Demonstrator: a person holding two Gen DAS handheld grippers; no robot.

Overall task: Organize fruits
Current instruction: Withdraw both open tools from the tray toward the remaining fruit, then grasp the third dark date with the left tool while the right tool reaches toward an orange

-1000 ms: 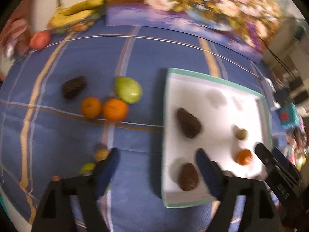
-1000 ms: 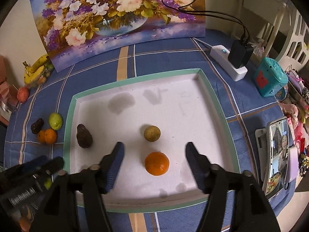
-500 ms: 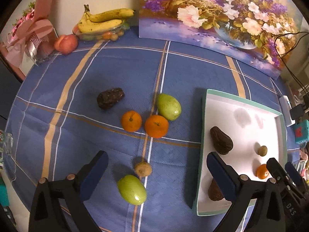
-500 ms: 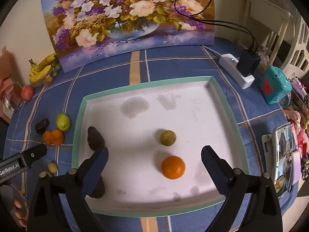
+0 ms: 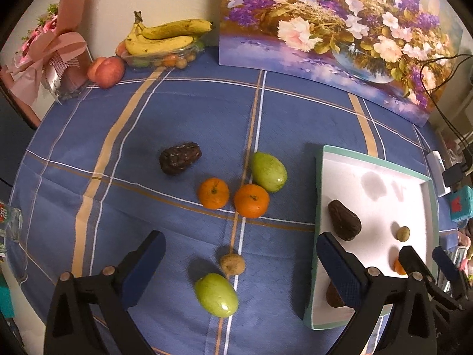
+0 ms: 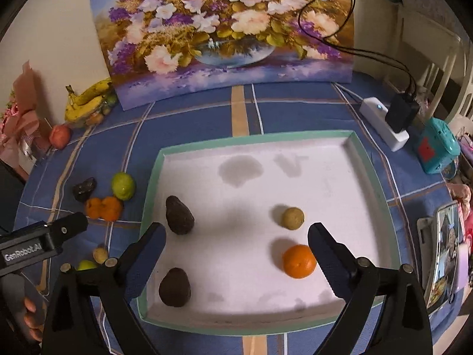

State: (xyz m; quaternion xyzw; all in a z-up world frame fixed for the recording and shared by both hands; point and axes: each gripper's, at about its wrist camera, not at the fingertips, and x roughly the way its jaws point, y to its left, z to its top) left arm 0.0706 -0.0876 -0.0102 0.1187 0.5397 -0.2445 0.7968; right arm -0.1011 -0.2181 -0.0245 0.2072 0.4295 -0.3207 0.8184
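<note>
Left wrist view shows the left gripper (image 5: 239,261) spread wide, empty, above a green fruit (image 5: 216,294) lying left of the tray (image 5: 317,183). I'd drop straight down, straddling it without nudging the small brown fruit (image 5: 232,264) beside. The right gripper (image 6: 236,245) hangs wide, empty, over the tray.

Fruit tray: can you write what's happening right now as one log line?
tray: two avocados, one orange, one small brown fruit | tablecloth: six fruits left | left gripper: open, empty | right gripper: open, empty
</note>
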